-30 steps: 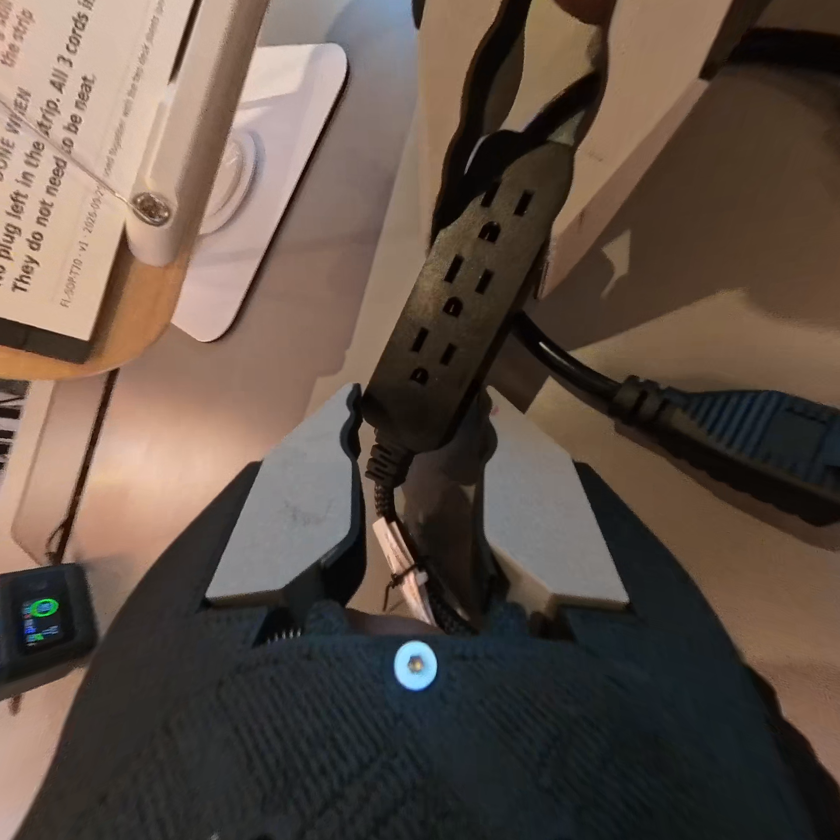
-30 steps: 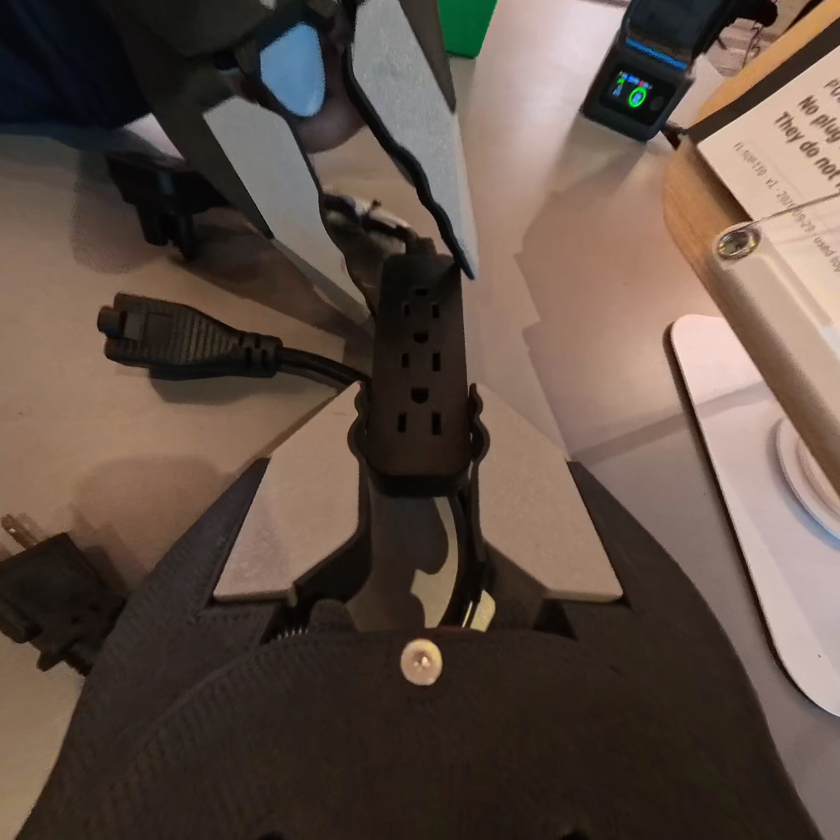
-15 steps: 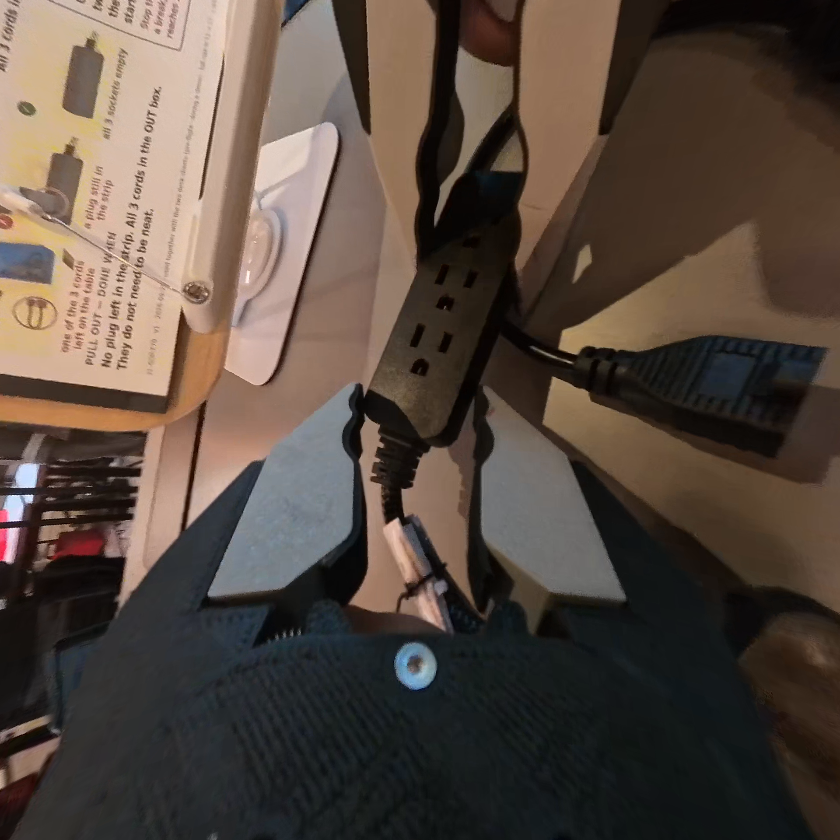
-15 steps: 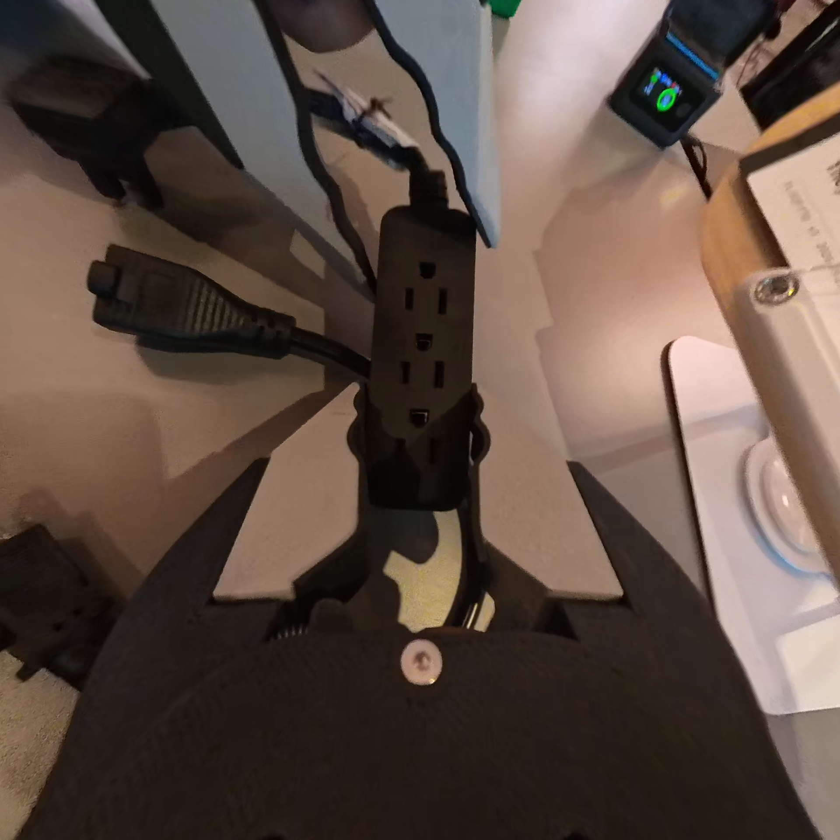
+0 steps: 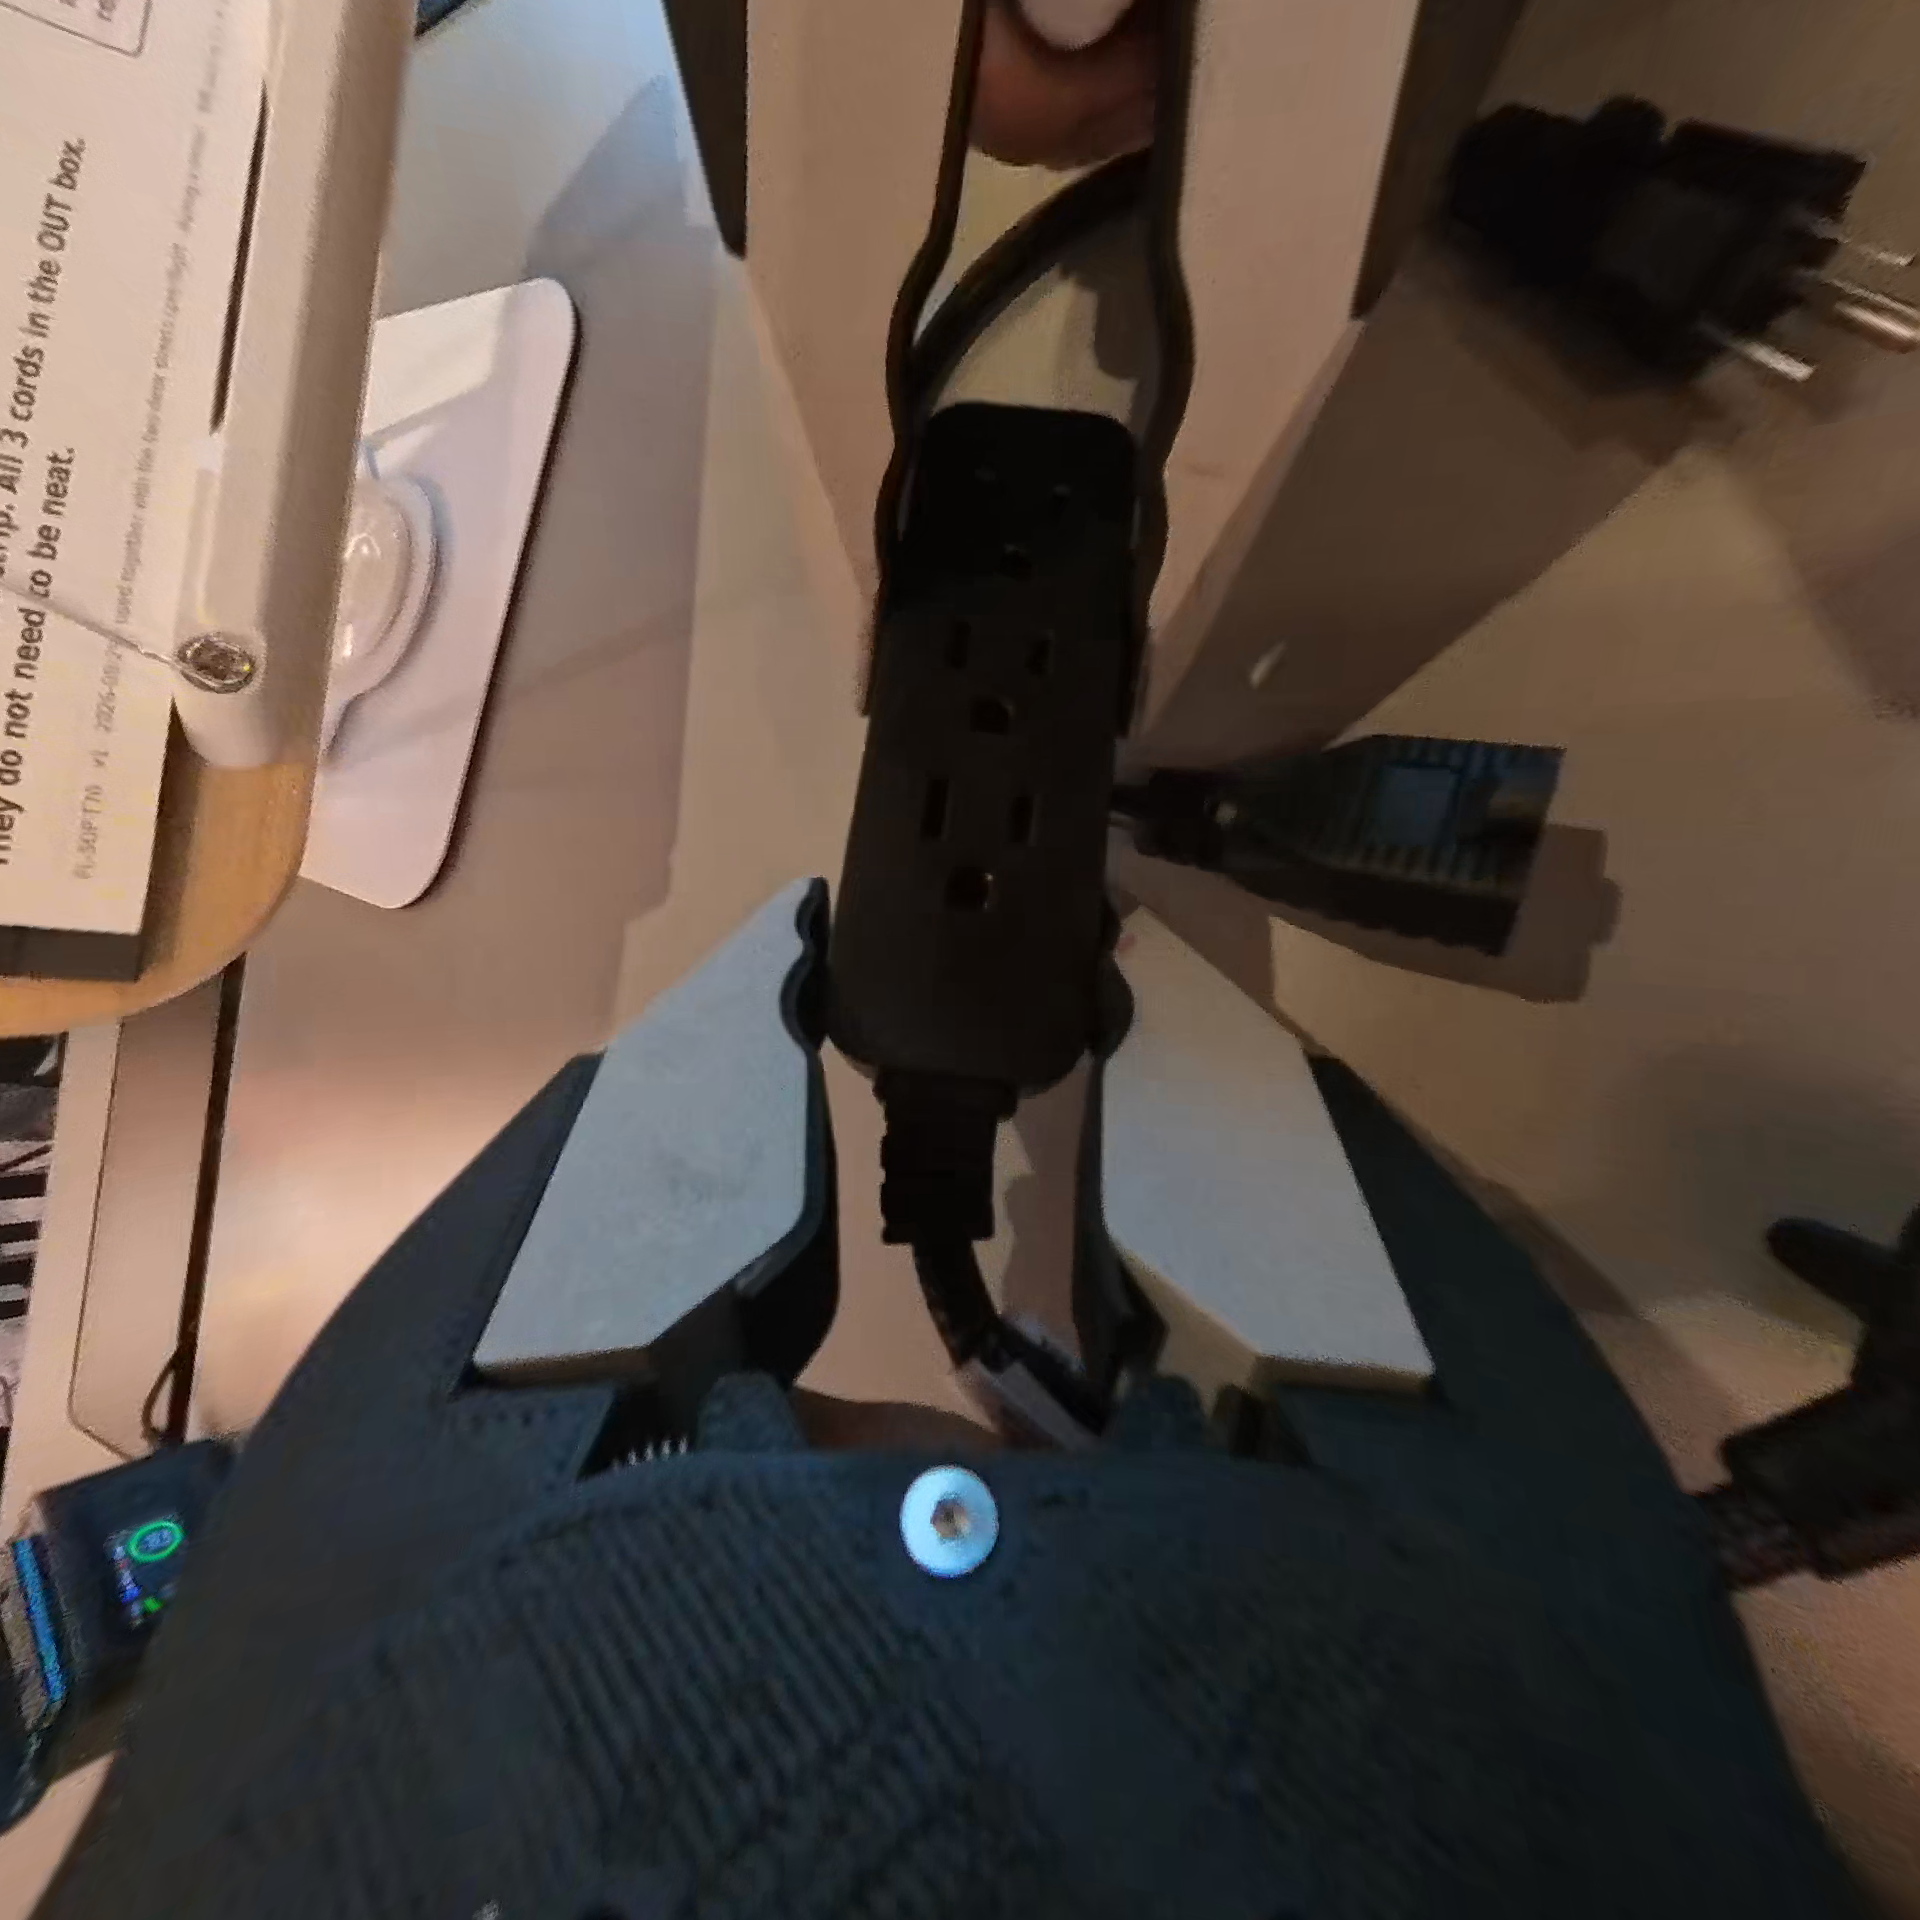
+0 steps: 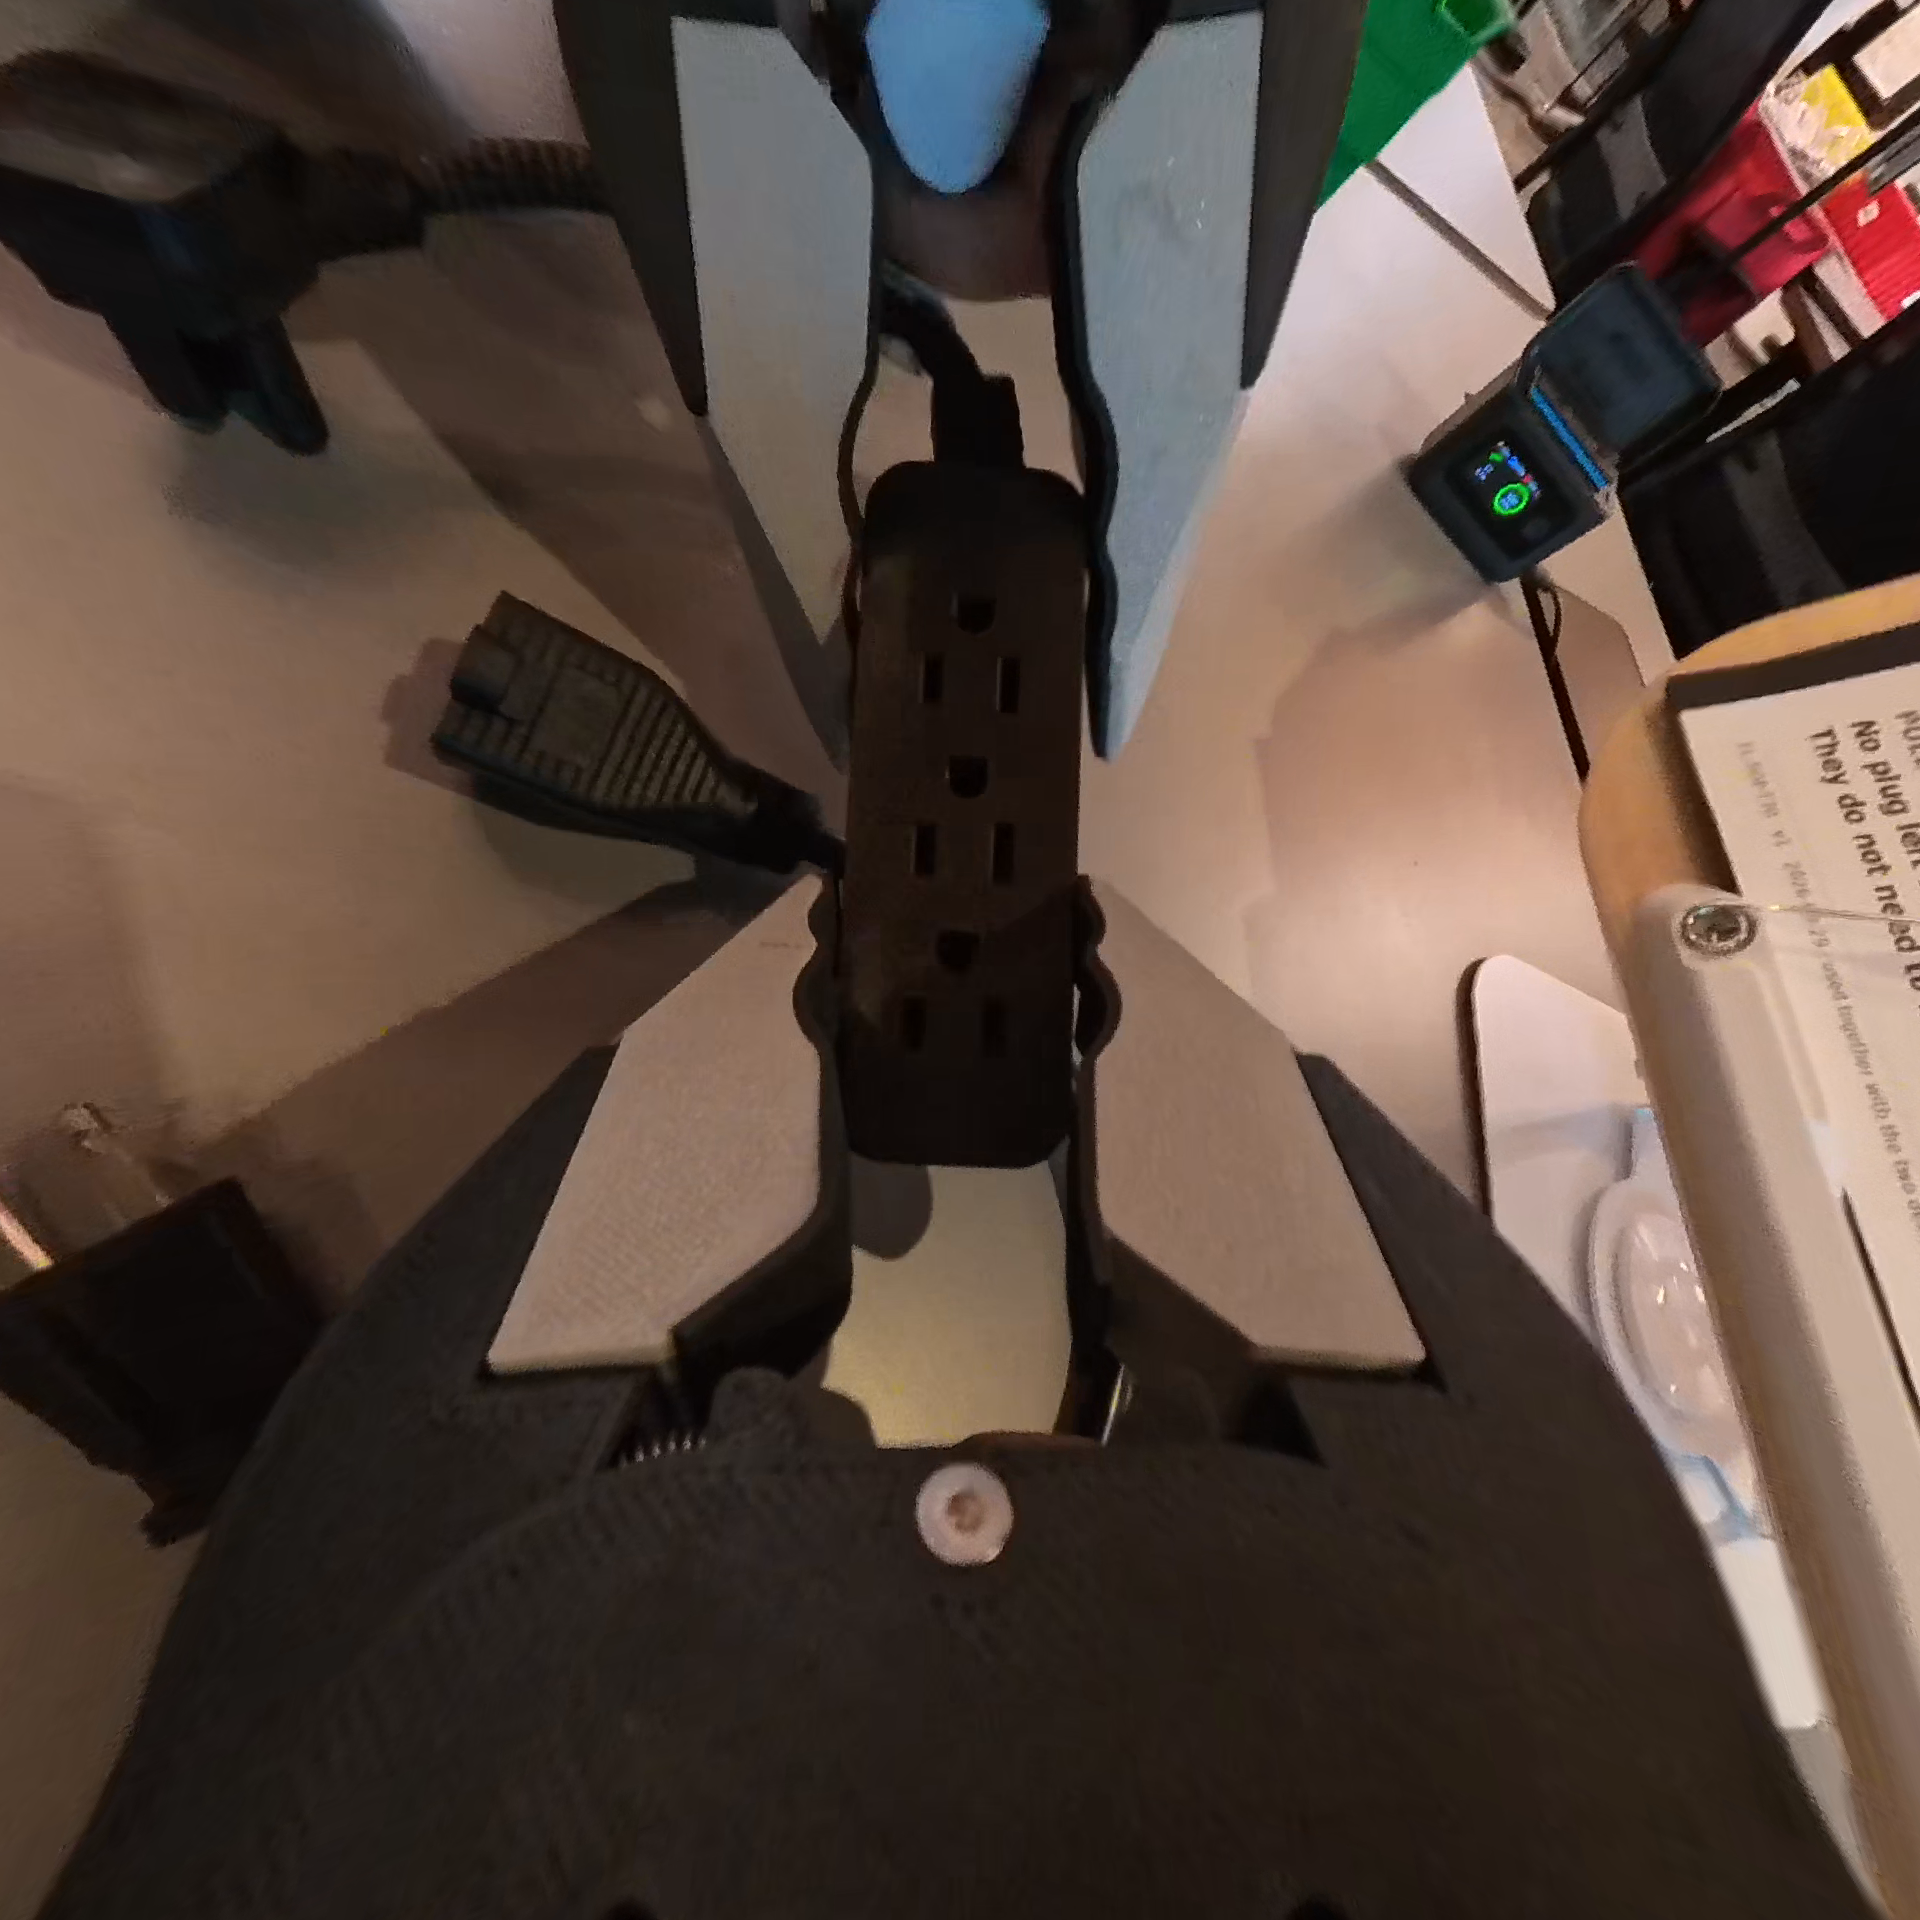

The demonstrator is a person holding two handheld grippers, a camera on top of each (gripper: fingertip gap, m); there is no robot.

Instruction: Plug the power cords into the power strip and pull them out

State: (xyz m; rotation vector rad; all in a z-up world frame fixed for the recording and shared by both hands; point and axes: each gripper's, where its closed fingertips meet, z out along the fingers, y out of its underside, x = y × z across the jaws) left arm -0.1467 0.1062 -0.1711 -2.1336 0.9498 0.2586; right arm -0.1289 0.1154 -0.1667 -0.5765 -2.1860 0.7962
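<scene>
Power strip (image 6: 961, 810), black with three empty outlets, runs up the centre of both wrist views, gripped at both ends. Right gripper (image 6: 956, 987) has its fingers clamped on the strip's free end at lower centre of its view, pads pressed against both long sides. Left gripper (image 5: 961, 977) clamps the opposite end, where the strip's own cord (image 5: 935, 1174) leaves the housing and drops between the fingers. Whether the strip rests on the table (image 6: 1299, 779) or hangs just above it cannot be told.

Outward from the strip, a ribbed black connector (image 6: 592, 727) on a cord lies at middle left of the right view, its cable running under the strip. A black pronged plug (image 6: 125, 1330) sits at lower left, another dark plug (image 6: 177, 260) at upper left. A small lit device (image 6: 1517, 488) stands at upper right, and a printed sheet on a wooden board (image 6: 1631, 790) fills the right edge.

Risk, as I judge it: both grippers are occupied, so one must let go to fetch a plug. With one end freed, the strip could twist in the remaining grip, tipping the outlets away. The cable beneath could also snag and drag its connector.
</scene>
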